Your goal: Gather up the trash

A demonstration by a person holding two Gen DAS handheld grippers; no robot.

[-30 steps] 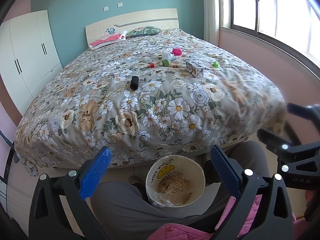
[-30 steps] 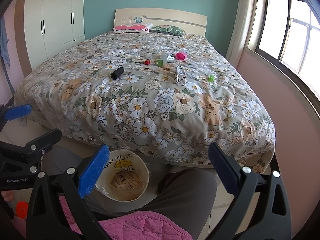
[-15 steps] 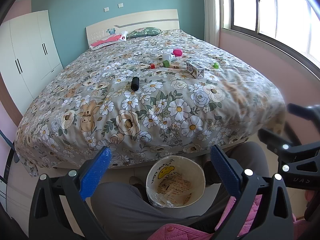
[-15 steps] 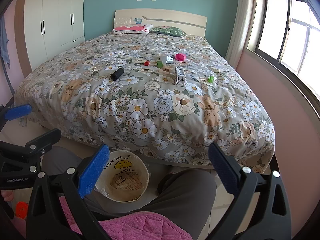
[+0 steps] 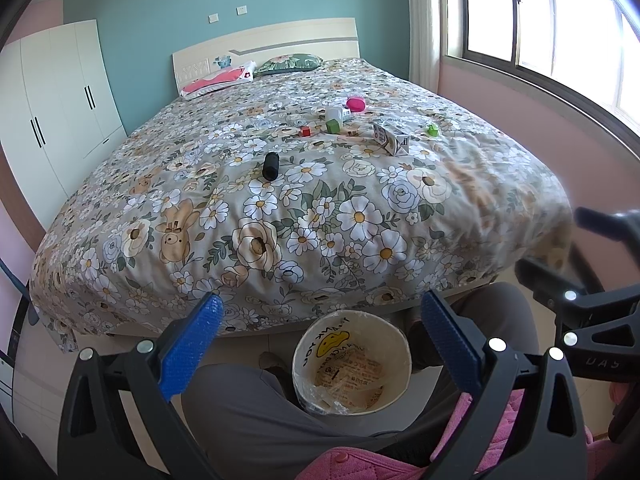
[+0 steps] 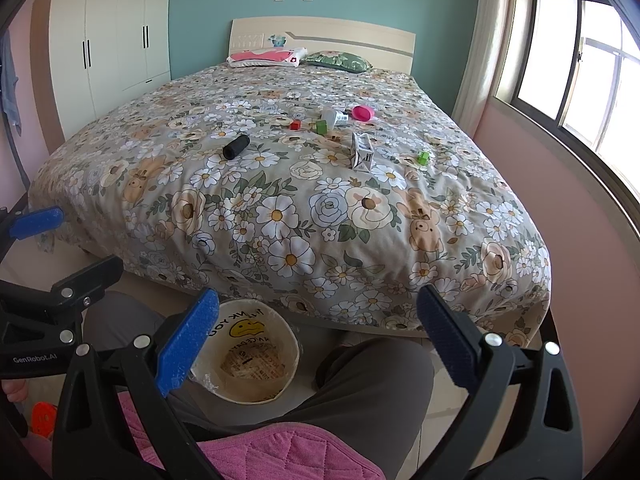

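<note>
A paper bucket (image 5: 352, 364) with crumpled wrappers inside stands on the floor between the person's knees; it also shows in the right wrist view (image 6: 248, 356). On the bed lie a black cylinder (image 5: 271, 165), a white carton (image 5: 390, 138), a clear bottle (image 5: 335, 113), a pink cup (image 5: 355, 103), a green block (image 5: 332, 126), a small red block (image 5: 306, 131) and a small green piece (image 5: 432, 130). My left gripper (image 5: 320, 344) is open and empty above the bucket. My right gripper (image 6: 316, 332) is open and empty beside it.
The floral bed (image 5: 280, 208) fills the middle, with pillows (image 6: 268, 57) at the headboard. A white wardrobe (image 6: 104, 40) stands at the left and a window wall (image 6: 560, 140) runs along the right. The person's legs (image 6: 360, 384) and a pink cushion (image 6: 280, 456) lie below.
Both grippers have drifted very slightly; the bed and bucket sit almost where they were. Nothing was picked up or released.
</note>
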